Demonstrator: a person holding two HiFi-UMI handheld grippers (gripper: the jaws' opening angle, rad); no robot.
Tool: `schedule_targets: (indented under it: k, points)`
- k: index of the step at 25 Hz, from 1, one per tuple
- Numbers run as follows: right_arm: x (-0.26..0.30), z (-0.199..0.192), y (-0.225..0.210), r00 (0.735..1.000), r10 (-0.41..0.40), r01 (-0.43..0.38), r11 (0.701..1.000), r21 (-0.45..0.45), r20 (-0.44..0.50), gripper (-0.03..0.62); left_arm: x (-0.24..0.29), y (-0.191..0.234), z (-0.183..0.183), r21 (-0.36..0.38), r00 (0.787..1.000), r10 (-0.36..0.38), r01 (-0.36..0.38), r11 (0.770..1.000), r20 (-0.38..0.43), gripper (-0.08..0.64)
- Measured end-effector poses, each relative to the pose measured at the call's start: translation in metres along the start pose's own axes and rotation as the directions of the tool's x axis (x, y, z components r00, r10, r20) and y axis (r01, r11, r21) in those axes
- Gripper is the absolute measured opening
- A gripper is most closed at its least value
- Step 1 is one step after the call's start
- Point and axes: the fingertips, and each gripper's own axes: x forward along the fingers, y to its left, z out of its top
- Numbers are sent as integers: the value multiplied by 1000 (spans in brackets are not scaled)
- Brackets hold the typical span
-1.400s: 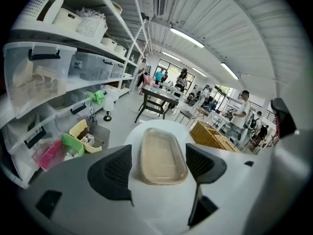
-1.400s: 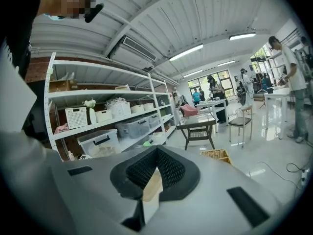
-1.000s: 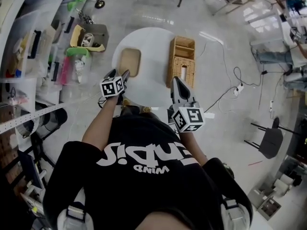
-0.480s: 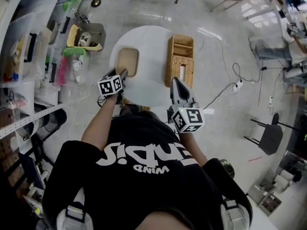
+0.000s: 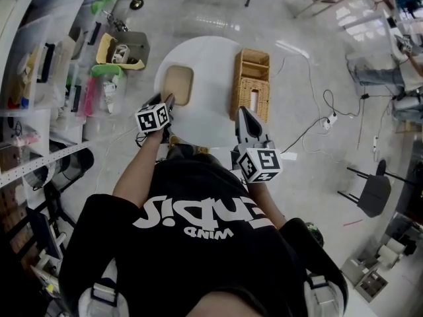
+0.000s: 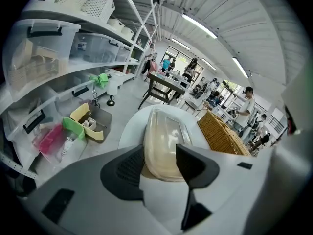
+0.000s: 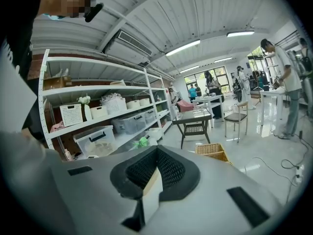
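A shallow beige container [image 5: 178, 84] lies on the round white table [image 5: 211, 58], with a wicker basket [image 5: 250, 84] to its right. My left gripper [image 5: 170, 101] hovers at the table's near-left edge, just short of the container. In the left gripper view the left gripper [image 6: 159, 163] is open, and the container [image 6: 164, 146] shows through the gap, beyond the pads. My right gripper [image 5: 241, 111] hangs at the table's near edge, pointing toward the basket. Seen in its own view, the right gripper [image 7: 155, 168] is shut, pads together, with the basket [image 7: 211, 151] just past it.
White shelving with clear bins [image 5: 39, 58] runs along the left. A grey floor box with yellow and green items [image 5: 119, 48] sits beside the table. A cable [image 5: 317, 111] trails right and a black chair [image 5: 370, 190] stands farther right. A dark table [image 7: 195, 121] and people are in the distance.
The left gripper's jaws have narrowed and it has tipped down closer to the container. The right gripper stays shut and has hardly moved.
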Motion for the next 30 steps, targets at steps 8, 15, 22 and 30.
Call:
schedule_targets:
  k: [8,15,22,30]
  points:
    - [-5,-1,-1,1000,6,-6,1000,-1,4,-3,-9,3,3,62,998,68,-68,996,2,198]
    - [-11,-4,-2,1000,5,-5,1000,0,3,-2,-11,10,1,90,993,120,-119,989,-9,201]
    - [-14,-4,-6,1000,6,-6,1000,4,5,-2,-14,6,5,79,992,127,-128,989,14,187]
    - [-17,-6,-7,1000,13,-14,1000,8,9,-2,-22,1,7,-27,996,76,-75,997,44,124]
